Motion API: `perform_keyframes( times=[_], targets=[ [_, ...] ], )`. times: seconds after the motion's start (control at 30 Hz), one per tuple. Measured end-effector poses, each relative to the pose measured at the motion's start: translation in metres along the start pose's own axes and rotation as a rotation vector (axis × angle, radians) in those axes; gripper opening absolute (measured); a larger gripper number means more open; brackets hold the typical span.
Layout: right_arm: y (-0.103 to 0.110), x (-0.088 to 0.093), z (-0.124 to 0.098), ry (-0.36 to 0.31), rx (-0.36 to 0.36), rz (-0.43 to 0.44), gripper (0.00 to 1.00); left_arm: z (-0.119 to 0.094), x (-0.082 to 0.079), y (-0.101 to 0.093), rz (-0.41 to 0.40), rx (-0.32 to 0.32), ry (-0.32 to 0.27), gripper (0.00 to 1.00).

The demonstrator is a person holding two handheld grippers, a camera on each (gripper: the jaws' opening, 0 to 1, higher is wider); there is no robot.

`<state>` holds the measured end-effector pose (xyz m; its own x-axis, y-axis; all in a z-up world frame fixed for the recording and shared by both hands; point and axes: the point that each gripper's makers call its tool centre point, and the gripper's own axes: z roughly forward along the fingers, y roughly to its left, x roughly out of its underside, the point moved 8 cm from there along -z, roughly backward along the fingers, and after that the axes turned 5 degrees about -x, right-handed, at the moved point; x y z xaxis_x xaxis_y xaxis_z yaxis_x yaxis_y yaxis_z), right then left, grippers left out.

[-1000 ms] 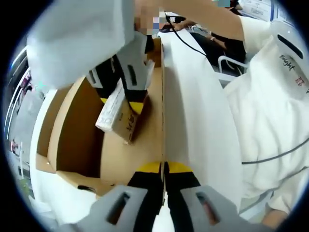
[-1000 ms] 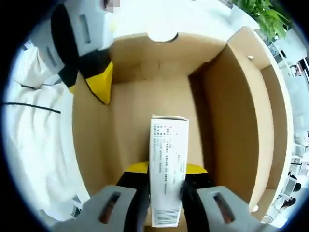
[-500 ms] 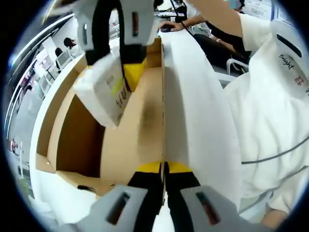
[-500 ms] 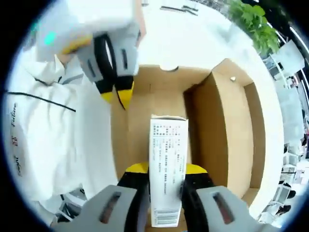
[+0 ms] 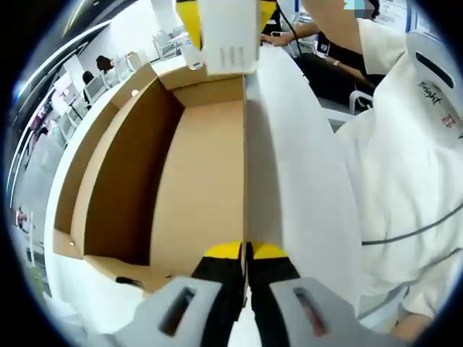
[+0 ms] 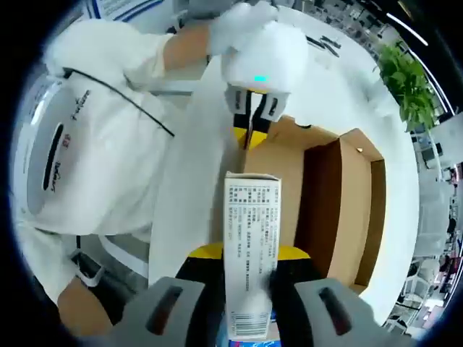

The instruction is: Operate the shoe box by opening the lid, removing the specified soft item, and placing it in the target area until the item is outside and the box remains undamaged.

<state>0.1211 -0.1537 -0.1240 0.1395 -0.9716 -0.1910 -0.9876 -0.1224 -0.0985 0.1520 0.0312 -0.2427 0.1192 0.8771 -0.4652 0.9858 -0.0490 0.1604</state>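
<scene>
The shoe box [image 5: 195, 166] lies open, its brown inside bare. Its white lid [image 5: 289, 159] stands up on the right, and my left gripper [image 5: 246, 253] is shut on the lid's edge. At the top of the left gripper view my right gripper [image 5: 228, 9] hangs above the box's far end, holding a small white carton [image 5: 228, 36]. In the right gripper view my right gripper [image 6: 249, 256] is shut on that printed carton [image 6: 251, 224], high above the shoe box [image 6: 325, 195]. The left gripper [image 6: 249, 134] shows there, pinching the lid [image 6: 195, 166].
A person in a white shirt [image 5: 405, 144] stands close beside the lid, also on the left of the right gripper view [image 6: 94, 123]. The box rests on a white table [image 6: 340, 79]. A green plant [image 6: 409, 69] stands beyond it. Desks and seated people lie further back.
My right gripper has lifted the small carton up out of the box, well above it. The left gripper has stayed shut on the lid's edge, holding it open.
</scene>
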Motion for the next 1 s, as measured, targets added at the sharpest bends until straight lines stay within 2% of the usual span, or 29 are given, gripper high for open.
perform_keyframes(
  times=[0.1, 0.2, 0.43, 0.67, 0.8, 0.9, 1.0],
  targets=[
    [0.006, 0.001, -0.007, 0.005, 0.026, 0.004, 0.21, 0.0, 0.0, 0.0, -0.001, 0.0, 0.0, 0.01],
    [0.014, 0.001, -0.011, 0.038, -0.001, 0.007, 0.21, 0.0, 0.0, 0.0, -0.002, 0.001, 0.001, 0.01],
    [0.024, 0.001, -0.022, 0.064, 0.048, -0.001, 0.21, 0.0, 0.0, 0.0, -0.001, 0.001, -0.002, 0.01],
    [0.041, 0.024, -0.012, 0.064, -0.002, 0.047, 0.21, 0.0, 0.0, 0.0, -0.001, -0.001, 0.001, 0.01],
    [0.048, 0.031, -0.009, 0.085, -0.05, 0.034, 0.21, 0.0, 0.0, 0.0, -0.001, -0.002, -0.001, 0.01],
    [0.047, 0.038, -0.017, 0.106, -0.004, 0.06, 0.21, -0.001, 0.001, 0.0, -0.001, -0.002, -0.002, 0.01],
    [0.053, 0.048, -0.019, 0.114, 0.001, 0.063, 0.21, -0.001, 0.001, 0.0, -0.001, -0.002, -0.001, 0.01]
  ],
)
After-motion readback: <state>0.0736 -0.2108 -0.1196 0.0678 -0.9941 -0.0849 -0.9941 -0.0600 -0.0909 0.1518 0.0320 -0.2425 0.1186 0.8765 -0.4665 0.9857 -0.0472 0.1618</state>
